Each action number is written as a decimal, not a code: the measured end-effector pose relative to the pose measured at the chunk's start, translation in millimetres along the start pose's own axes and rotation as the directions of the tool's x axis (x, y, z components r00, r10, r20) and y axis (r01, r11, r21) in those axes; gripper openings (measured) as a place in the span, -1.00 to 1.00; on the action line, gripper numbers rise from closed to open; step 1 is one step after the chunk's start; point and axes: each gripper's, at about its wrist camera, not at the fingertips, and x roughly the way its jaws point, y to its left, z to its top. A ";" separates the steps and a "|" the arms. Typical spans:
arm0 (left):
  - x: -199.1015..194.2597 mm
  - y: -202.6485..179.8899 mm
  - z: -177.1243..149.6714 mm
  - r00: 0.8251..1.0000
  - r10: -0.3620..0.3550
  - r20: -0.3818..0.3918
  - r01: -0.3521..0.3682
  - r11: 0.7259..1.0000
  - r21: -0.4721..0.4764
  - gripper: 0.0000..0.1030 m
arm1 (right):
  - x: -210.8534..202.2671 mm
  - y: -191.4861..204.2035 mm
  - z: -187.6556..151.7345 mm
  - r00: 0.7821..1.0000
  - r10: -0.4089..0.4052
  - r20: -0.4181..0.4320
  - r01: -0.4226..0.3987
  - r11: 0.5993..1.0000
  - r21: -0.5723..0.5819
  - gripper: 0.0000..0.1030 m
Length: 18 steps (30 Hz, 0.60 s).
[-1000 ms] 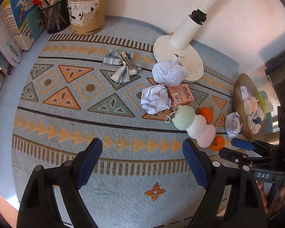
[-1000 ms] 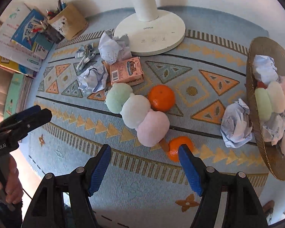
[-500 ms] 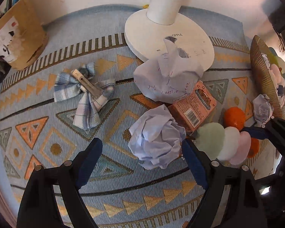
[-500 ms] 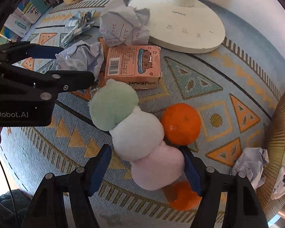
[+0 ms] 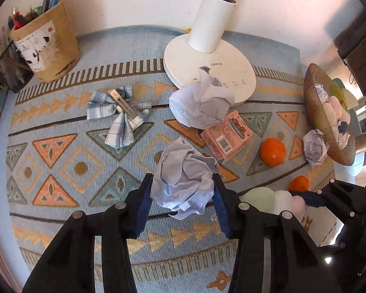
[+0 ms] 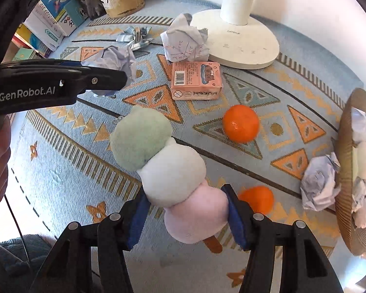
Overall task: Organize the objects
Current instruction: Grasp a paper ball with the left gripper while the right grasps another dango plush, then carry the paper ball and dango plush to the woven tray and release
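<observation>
My left gripper (image 5: 181, 201) is shut on a crumpled pale blue paper ball (image 5: 184, 183), held just above the patterned mat (image 5: 61, 161). My right gripper (image 6: 186, 216) is shut on a plush dango skewer (image 6: 168, 168) of green, white and pink balls, gripping the pink end and lifting it off the mat. The skewer also shows in the left wrist view (image 5: 273, 199). A woven basket (image 6: 346, 190) at the right edge holds paper balls and another plush skewer. The left gripper's arm (image 6: 48, 85) crosses the right wrist view.
A white paper ball (image 5: 202, 105) leans on a lamp base (image 5: 209, 73). A pink box (image 5: 225, 134), two oranges (image 5: 272, 151) (image 6: 256, 199), another paper ball (image 6: 319, 185) by the basket, a plaid bow clip (image 5: 120, 114), a pen cup (image 5: 46, 48) and books (image 6: 51, 22) lie around.
Both grippers have closed from open: the left on the blue paper ball, the right on the plush skewer, which is now raised off the mat.
</observation>
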 end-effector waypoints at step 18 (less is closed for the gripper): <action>-27.8 -122.5 -31.0 1.000 -0.001 -0.005 0.002 0.989 0.147 -0.16 | -15.5 -127.4 -160.1 0.996 -0.041 -0.082 0.077 0.856 0.511 0.13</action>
